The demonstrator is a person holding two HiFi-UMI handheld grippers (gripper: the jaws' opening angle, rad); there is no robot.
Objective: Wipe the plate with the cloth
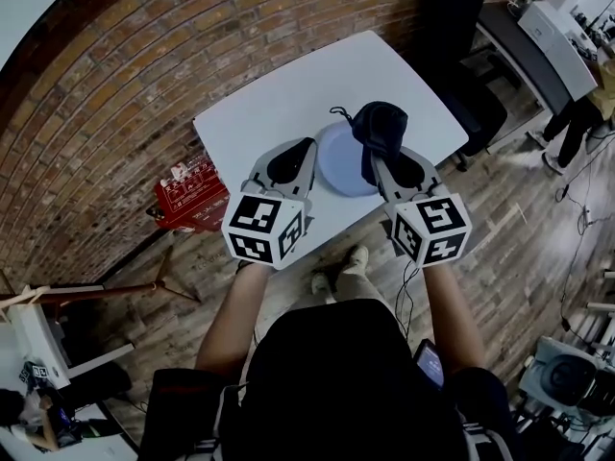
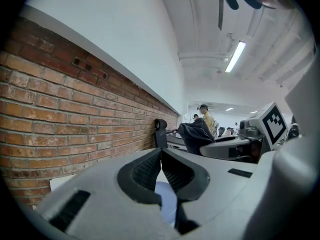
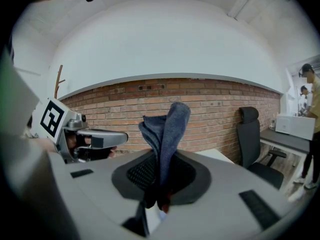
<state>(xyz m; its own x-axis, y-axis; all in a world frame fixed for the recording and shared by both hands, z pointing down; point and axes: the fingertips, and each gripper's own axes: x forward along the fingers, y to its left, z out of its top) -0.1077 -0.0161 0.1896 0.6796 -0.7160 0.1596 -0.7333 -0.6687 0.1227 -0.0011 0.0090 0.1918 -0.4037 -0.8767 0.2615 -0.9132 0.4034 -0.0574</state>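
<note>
Nearest me, the left gripper (image 2: 161, 154) has its jaws closed tip to tip, and I see nothing caught between them; the pale blue plate (image 1: 338, 166) shows only below, through the gap behind the tips. That gripper hangs just beside the plate's left rim. I cannot tell whether it touches it.

The right gripper (image 3: 161, 170) is clamped on the dark cloth (image 1: 380, 125), which stands up out of its jaws in a bunched fold. From the head view most of the cloth lies over the plate's far right rim.

The plate sits on the white table (image 1: 279, 94), close to its near edge and about midway along it. The rest of the tabletop runs bare to the far edge, with the brick wall (image 1: 144, 56) beyond.

I judge the wiping is just about to start: cloth in hand and at the plate, but bunched, not flat on the face. My next move would be to lower the cloth onto the plate's middle and sweep across. The plate is near the edge and may slide, so I would press lightly and steady its left rim with the other gripper.
</note>
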